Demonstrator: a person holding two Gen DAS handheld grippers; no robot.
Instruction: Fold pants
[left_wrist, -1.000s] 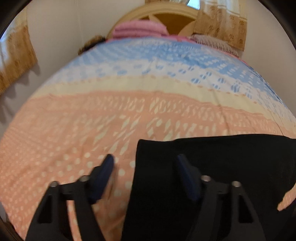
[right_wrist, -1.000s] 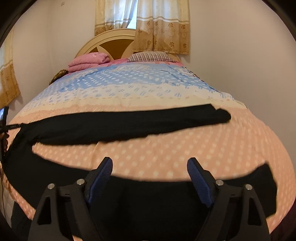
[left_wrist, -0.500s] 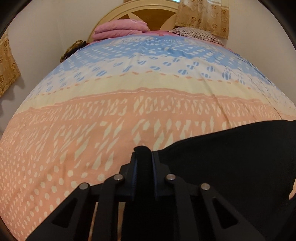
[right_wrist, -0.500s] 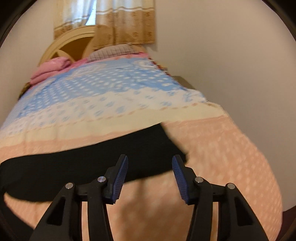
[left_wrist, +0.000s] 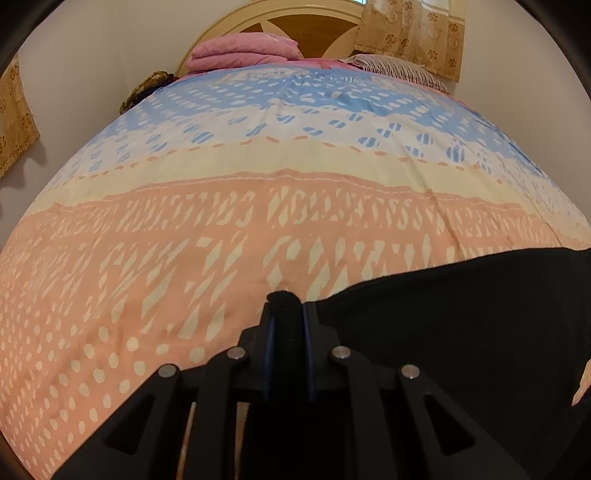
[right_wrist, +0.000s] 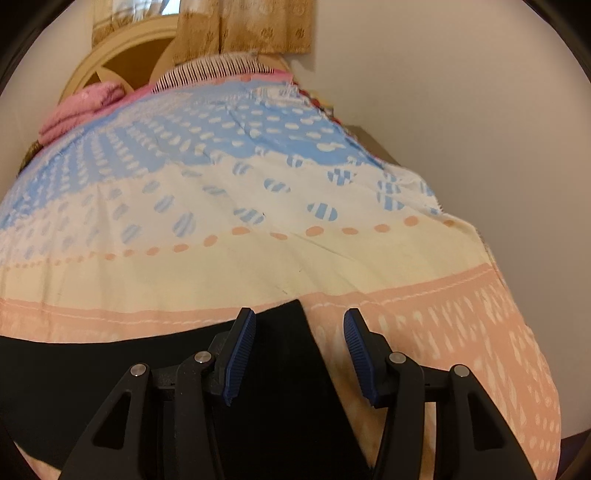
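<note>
When looked at through the left wrist camera, shows the left gripper (left_wrist: 286, 299) clenched on a bunched edge of the black pants (left_wrist: 443, 325), after just closing its jaws, with the cloth squeezed between the blue pads. Runs from there to the right over the peach part of the bedspread (left_wrist: 166, 266), out past the picture's edge. Shows further back, from left to right, a dark patterned bundle (left_wrist: 147, 86) at the bed's side, a folded pink blanket (left_wrist: 243, 50) before the rounded headboard (left_wrist: 303, 22), a striped pillow (left_wrist: 399, 68) and a flowered curtain (left_wrist: 410, 33). Does not show the right gripper or the other end of the garment.

Seen through the right wrist camera, gives that end instead: comes in as a black band from the left, flat on the bedspread, and ends in a corner between the jaws of the right gripper (right_wrist: 297, 317). Have also just been closing, yet stand apart, about half way, and do not press on the cloth. Shows beside it, at the right, the bed's edge and a plain wall (right_wrist: 461, 110), hardly seen in the other view. Leaves the left gripper's grip out of sight.
</note>
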